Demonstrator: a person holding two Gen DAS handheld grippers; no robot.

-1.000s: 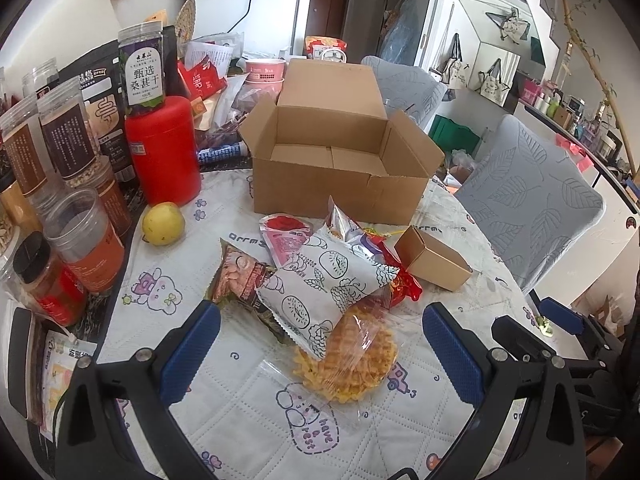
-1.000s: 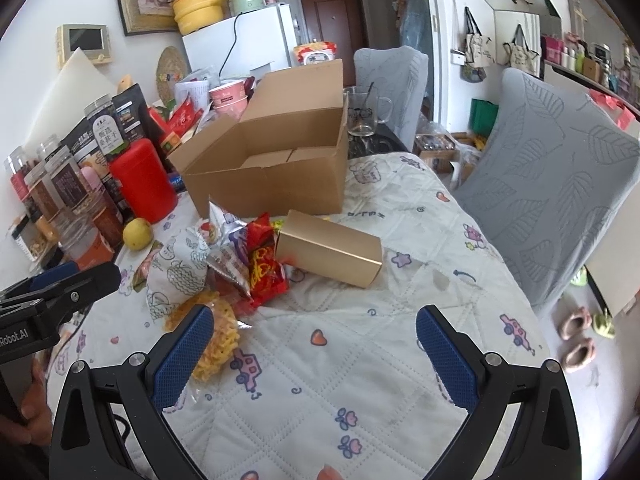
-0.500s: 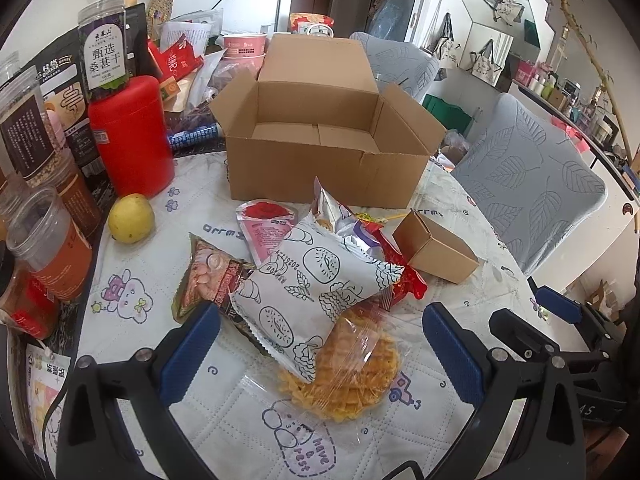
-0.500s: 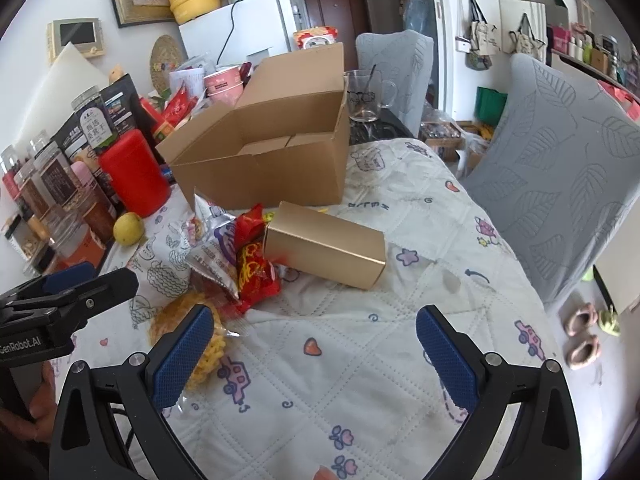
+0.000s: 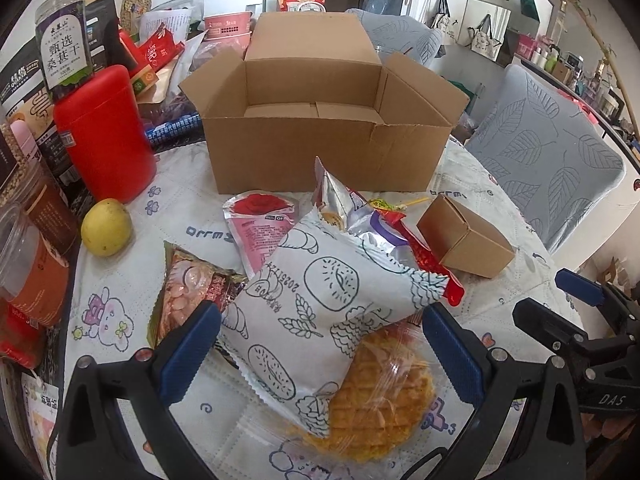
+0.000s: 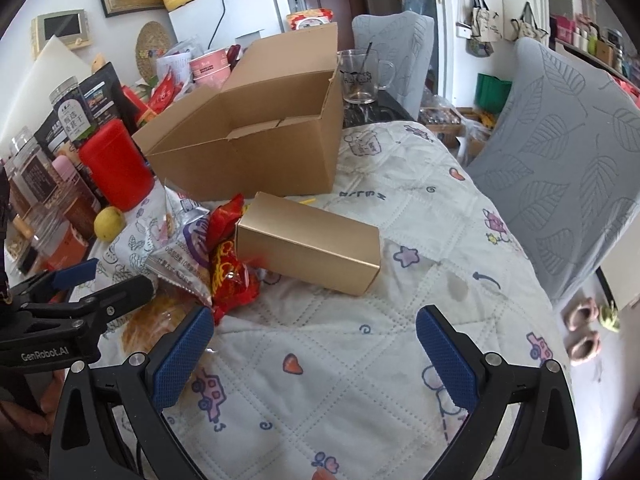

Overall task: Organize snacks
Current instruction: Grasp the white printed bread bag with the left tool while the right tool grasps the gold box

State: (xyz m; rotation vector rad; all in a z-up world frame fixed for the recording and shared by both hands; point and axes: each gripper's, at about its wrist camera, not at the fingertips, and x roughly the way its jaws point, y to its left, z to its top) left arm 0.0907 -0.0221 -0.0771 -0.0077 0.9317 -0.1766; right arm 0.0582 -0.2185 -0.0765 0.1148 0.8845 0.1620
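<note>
An open cardboard box (image 5: 320, 128) stands on the quilted table; it also shows in the right wrist view (image 6: 256, 140). In front of it lies a pile of snacks: a white bread-print packet (image 5: 320, 300), a wrapped waffle (image 5: 380, 392), a pink packet (image 5: 260, 224), a brown nut packet (image 5: 192, 292), a silver packet (image 5: 352, 216), a red packet (image 6: 228, 264). A small gold box (image 6: 312, 244) lies beside them. My left gripper (image 5: 320, 352) is open, jaws either side of the white packet. My right gripper (image 6: 312, 352) is open and empty, short of the gold box.
A red canister (image 5: 104, 132), jars (image 5: 32, 240) and a lemon (image 5: 106, 226) crowd the table's left side. A glass mug (image 6: 360, 76) stands behind the box. A grey chair (image 6: 568, 168) is at the right, slippers (image 6: 580, 328) on the floor.
Both grippers have moved forward and lower toward the snacks. The white packet now lies between the left jaws; the gold box is nearer the right gripper. Both stay open.
</note>
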